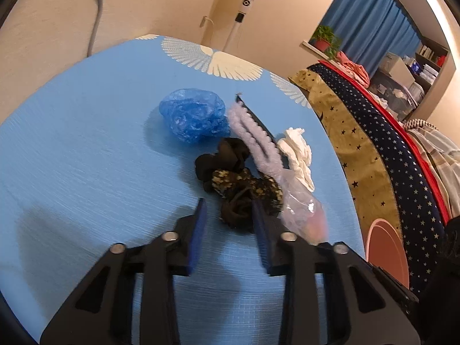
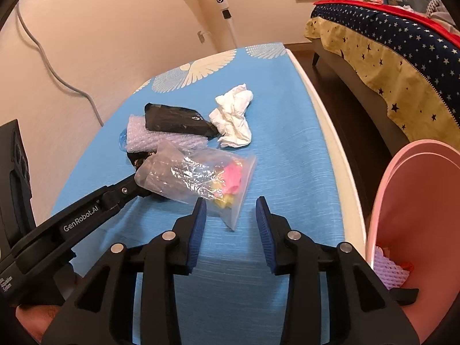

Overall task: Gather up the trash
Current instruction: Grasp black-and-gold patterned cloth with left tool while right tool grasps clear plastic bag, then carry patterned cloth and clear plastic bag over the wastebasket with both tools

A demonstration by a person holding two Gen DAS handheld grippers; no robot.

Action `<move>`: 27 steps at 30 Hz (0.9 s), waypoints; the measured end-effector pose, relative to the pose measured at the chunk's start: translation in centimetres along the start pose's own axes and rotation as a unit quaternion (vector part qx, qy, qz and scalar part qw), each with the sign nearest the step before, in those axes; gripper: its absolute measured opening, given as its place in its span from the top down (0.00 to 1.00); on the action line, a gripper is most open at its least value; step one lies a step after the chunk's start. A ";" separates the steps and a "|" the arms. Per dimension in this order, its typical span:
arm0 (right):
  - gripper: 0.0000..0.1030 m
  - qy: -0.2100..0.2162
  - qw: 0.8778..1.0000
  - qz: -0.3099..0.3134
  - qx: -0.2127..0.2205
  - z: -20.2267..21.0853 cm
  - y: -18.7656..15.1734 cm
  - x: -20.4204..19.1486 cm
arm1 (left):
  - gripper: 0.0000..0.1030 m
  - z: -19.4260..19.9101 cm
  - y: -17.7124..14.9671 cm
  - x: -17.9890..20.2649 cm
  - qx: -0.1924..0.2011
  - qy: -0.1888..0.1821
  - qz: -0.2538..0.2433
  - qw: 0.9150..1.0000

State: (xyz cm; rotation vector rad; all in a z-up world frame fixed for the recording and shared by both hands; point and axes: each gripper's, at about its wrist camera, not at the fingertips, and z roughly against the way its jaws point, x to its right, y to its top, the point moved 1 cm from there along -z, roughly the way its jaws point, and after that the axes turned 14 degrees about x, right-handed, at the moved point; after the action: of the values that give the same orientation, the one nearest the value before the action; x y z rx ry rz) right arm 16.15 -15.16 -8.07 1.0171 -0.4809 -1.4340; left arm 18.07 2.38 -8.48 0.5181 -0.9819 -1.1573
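Observation:
On the blue tablecloth (image 1: 86,143) lies a heap: a blue plastic cover (image 1: 192,115), bubble wrap (image 1: 253,138), a crumpled white tissue (image 1: 296,149) and dark scrunchies (image 1: 230,178). My left gripper (image 1: 229,204) is open around the nearest black scrunchie (image 1: 238,212), which touches only the right pad. A clear bag (image 2: 201,175) with pink and yellow bits drapes over the left gripper's finger (image 2: 115,195). My right gripper (image 2: 230,204) is open, with the bag's near corner between its fingers, not pressed. A black packet (image 2: 178,120) lies on the bubble wrap (image 2: 155,141), beside the tissue (image 2: 233,118).
A pink bin (image 2: 417,201) stands off the table's right edge, a purple foam net (image 2: 388,270) inside. A bed with a starry cover (image 2: 388,66) runs along the right. A standing fan (image 2: 221,3) and a grey cable (image 2: 57,77) are against the far wall.

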 end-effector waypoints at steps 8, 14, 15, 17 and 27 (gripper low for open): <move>0.91 0.002 1.000 0.006 -0.024 -1.1 -0.1 -0.2 | 0.88 -0.2 -0.1 0.4 -0.007 -0.006 -0.012 1.000; 0.96 0.000 1.000 0.012 -0.015 -0.6 -0.1 -0.3 | 0.94 0.1 -0.1 0.8 -0.001 -0.001 -0.027 1.000; 0.96 -0.004 1.000 0.015 -0.012 -0.3 0.0 -0.2 | 0.95 0.1 -0.1 0.8 0.000 0.000 -0.029 1.000; 0.96 -0.006 1.000 0.013 -0.007 0.1 0.1 -0.1 | 0.95 0.4 0.0 0.9 0.003 0.001 -0.034 0.999; 0.97 -0.018 0.999 0.012 0.032 4.4 1.6 0.5 | 0.96 3.9 1.1 1.8 0.032 -0.001 -0.057 0.998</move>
State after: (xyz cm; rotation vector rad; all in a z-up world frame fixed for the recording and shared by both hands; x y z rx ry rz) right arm 13.65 -17.14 -4.61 1.0348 -0.5663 -1.4243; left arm 15.39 1.66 -4.99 0.6321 -1.0040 -1.2312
